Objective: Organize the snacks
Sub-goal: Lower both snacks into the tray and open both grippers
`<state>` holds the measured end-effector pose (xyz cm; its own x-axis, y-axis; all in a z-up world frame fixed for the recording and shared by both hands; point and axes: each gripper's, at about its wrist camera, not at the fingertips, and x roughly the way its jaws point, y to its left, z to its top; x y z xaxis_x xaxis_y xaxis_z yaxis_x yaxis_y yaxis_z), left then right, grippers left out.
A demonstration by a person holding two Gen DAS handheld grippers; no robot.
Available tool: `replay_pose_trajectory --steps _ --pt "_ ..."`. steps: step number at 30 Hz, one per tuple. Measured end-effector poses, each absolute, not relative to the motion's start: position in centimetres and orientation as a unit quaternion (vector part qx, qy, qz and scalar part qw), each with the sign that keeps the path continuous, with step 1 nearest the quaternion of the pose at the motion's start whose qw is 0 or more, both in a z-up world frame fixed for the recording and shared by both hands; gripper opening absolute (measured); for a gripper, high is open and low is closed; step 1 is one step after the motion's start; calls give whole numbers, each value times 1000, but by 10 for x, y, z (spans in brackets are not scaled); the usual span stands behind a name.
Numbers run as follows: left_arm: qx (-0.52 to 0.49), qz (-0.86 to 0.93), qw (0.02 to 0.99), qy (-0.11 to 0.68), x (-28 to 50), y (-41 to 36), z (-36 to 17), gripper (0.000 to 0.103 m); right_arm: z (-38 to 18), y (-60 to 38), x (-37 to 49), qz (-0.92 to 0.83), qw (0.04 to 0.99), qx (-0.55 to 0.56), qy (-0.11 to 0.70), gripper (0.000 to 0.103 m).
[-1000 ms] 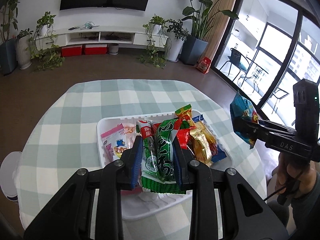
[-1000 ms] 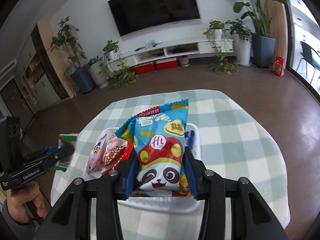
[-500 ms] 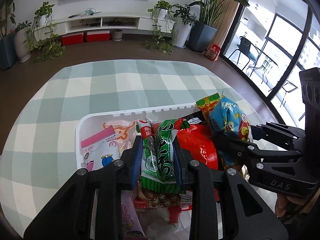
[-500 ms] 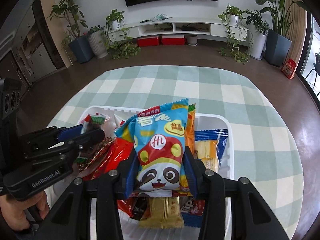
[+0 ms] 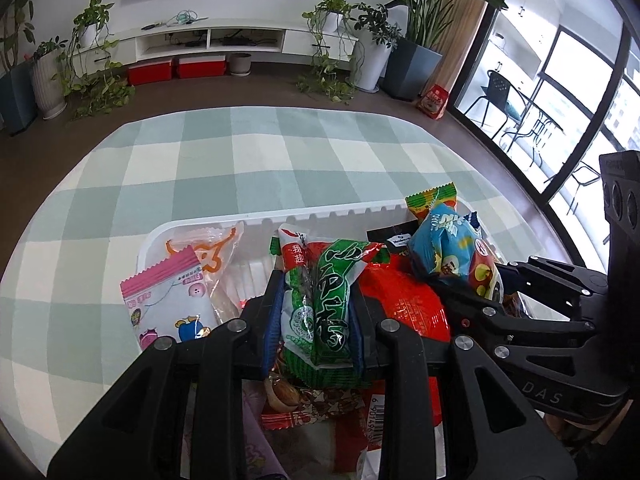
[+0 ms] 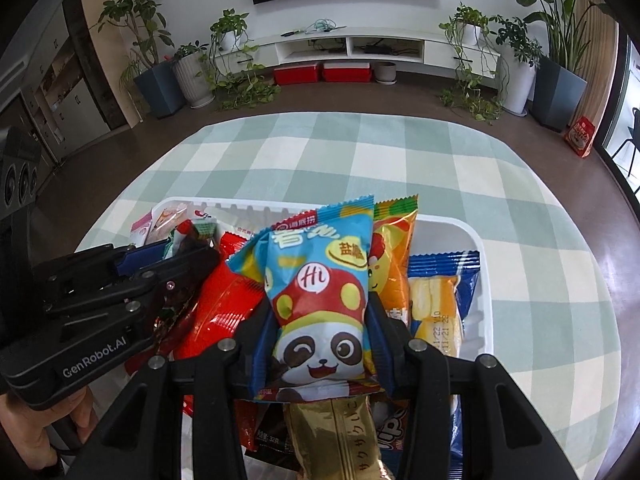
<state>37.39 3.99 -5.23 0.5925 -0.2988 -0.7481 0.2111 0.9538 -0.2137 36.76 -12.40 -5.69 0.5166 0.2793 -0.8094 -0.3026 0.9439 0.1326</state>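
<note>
Left wrist: hand-held gripper (image 5: 316, 312) around green packet (image 5: 324, 300)

"GenRobot.AI" on the left tool (image 6: 188, 256), "DAS" on the right tool (image 5: 440, 276), "Hi" on the panda snack packet (image 6: 320, 296).

Both grippers dropped toward the white tray (image 5: 328, 216); the right gripper (image 5: 460, 280), once at three o'clock, now apparently hangs over the tray.

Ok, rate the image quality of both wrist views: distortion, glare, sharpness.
Left wrist view: strong fisheye bowing, the window at right washed out, the green packet sharp. Right wrist view: same curvature with dark corner vignetting, even light, the panda packet crisp, mild sheen on the red packet.
</note>
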Motion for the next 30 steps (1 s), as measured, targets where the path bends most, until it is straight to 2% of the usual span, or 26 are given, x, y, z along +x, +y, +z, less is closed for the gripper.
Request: replay_pose_trajectory --steps 23,30 --pt "-54 -139 892 426 373 42 -56 26 -62 -107 352 155 879 -33 449 46" --pt "-53 -130 896 421 368 45 -51 37 -55 -105 348 142 886 -45 439 50"
